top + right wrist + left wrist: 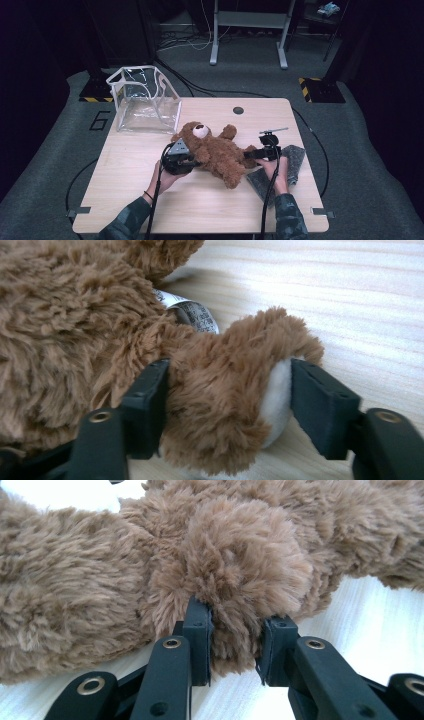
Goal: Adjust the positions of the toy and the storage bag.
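Observation:
A brown teddy bear lies on its back across the middle of the wooden table, head toward the far left. My left gripper comes in from the left, and in the left gripper view it is shut on one furry arm, the fur squeezed between both pads. My right gripper comes in from the right. In the right gripper view it has a foot with a white sole between its jaws, both pads against it. A printed label sticks out behind that foot.
A clear plastic bag with white edging stands open at the table's far left corner. Two grey fabric pieces lie at the right edge beside the right hand. A round grommet hole sits near the far edge. Cables trail off the near edge.

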{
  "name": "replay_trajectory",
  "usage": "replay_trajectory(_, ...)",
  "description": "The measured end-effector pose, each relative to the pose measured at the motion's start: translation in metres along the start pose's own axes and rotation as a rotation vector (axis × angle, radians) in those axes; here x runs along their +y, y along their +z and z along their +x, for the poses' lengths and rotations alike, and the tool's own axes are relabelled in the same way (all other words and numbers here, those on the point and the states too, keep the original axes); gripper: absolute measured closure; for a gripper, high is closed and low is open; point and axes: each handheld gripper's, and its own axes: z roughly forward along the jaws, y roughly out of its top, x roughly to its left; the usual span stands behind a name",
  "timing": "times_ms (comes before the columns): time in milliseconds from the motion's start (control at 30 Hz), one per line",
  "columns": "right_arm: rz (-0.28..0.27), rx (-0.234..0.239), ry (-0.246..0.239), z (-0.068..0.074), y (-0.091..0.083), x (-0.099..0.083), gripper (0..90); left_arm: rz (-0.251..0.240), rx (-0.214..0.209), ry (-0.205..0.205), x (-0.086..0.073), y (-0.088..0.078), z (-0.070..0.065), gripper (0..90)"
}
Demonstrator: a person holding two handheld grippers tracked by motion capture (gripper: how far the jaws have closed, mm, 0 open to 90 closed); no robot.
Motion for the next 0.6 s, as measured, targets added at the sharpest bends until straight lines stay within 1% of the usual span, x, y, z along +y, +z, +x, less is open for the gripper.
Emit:
replay_trajectory(33, 0.0, 0.004, -0.011, 0.0, 0.001, -0.001, 40.7, -0.002, 0.003, 0.0, 0.0, 0.0, 0.0, 71.0)
replay_trajectory(133, 0.01, -0.004, -0.021, 0.002, 0.002, -0.003, 50.5, -0.007, 0.014, -0.001, -0.001, 0.0, -0.001, 71.6)
replay_trajectory(167, 0.015, -0.005, -0.031, 0.002, 0.003, -0.003, 53.1, -0.002, 0.01, -0.001, 0.0, 0.0, 0.0, 71.9)
replay_trajectory(200, 0.014, -0.007, -0.043, 0.003, 0.003, -0.004, 56.2, -0.006, 0.016, -0.003, -0.001, 0.001, 0.0, 72.1)
replay_trajectory(300, 0.019, -0.019, -0.059, 0.007, 0.005, -0.005, 64.3, -0.012, 0.029, -0.011, -0.001, 0.002, -0.001, 73.1)
replay_trajectory(333, 0.023, -0.015, -0.064, 0.008, 0.006, -0.006, 66.8, -0.014, 0.032, -0.012, -0.001, 0.003, -0.001, 73.4)
replay_trajectory(367, 0.022, -0.018, -0.081, 0.008, 0.006, -0.006, 69.9, -0.011, 0.035, -0.01, 0.0, 0.003, -0.002, 74.0)
replay_trajectory(400, 0.027, -0.022, -0.079, 0.01, 0.007, -0.006, 71.7, -0.003, 0.039, -0.005, 0.0, 0.003, -0.002, 74.3)
replay_trajectory(433, 0.032, -0.026, -0.09, 0.012, 0.007, -0.006, 73.3, 0.0, 0.037, -0.003, 0.001, 0.003, -0.002, 74.7)
replay_trajectory(467, 0.035, -0.034, -0.103, 0.013, 0.008, -0.005, 74.9, -0.004, 0.046, -0.002, 0.001, 0.004, -0.002, 75.4)
replay_trajectory(500, 0.034, -0.05, -0.108, 0.017, 0.008, -0.006, 76.3, -0.004, 0.048, -0.001, 0.001, 0.004, -0.002, 76.1)
replay_trajectory(567, 0.034, -0.066, -0.118, 0.02, 0.008, -0.007, 77.7, -0.007, 0.049, 0.002, 0.002, 0.003, -0.003, 77.5)
replay_trajectory(600, 0.026, -0.071, -0.117, 0.021, 0.007, -0.007, 78.4, -0.02, 0.055, 0.001, 0.002, 0.002, -0.003, 78.1)
